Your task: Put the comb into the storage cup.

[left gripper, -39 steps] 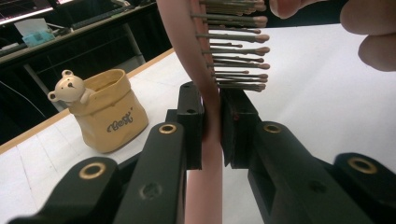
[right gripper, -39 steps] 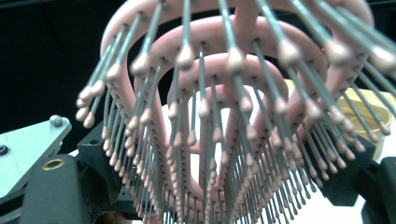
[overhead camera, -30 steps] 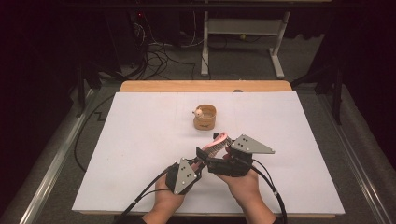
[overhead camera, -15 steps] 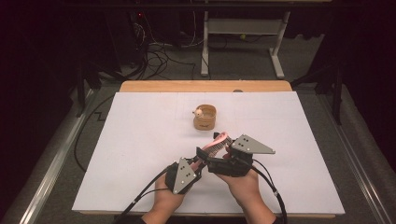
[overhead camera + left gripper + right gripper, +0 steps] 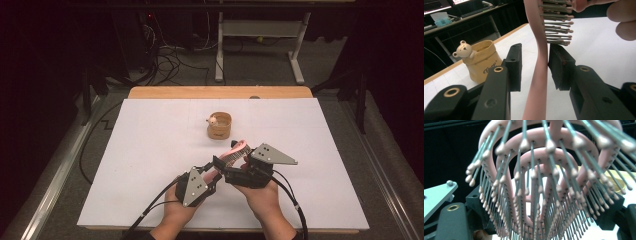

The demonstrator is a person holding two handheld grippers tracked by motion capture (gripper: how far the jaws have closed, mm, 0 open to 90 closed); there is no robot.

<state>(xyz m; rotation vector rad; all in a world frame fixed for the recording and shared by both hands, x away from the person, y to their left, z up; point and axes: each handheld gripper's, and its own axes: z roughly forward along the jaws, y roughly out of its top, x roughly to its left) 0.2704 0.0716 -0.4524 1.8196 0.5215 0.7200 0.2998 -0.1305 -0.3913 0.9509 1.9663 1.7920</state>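
Observation:
A pink hairbrush with metal bristles is held low over the white table, near its front edge. My right gripper is shut on the brush's looped head, and the bristles fan out right in front of its camera. My left gripper sits just left of it, around the brush's pink handle. Its jaws have just been opening: the handle stands between the pads, close against one pad, with a gap to the other. It is open.
A tan bag-shaped cup with a small bear figure on its rim stands at mid-table, beyond the grippers. A wooden strip borders the table's far edge. Cables and desk legs lie on the dark floor behind.
Both hands have stayed where they were, and the brush has not shifted in the high view.

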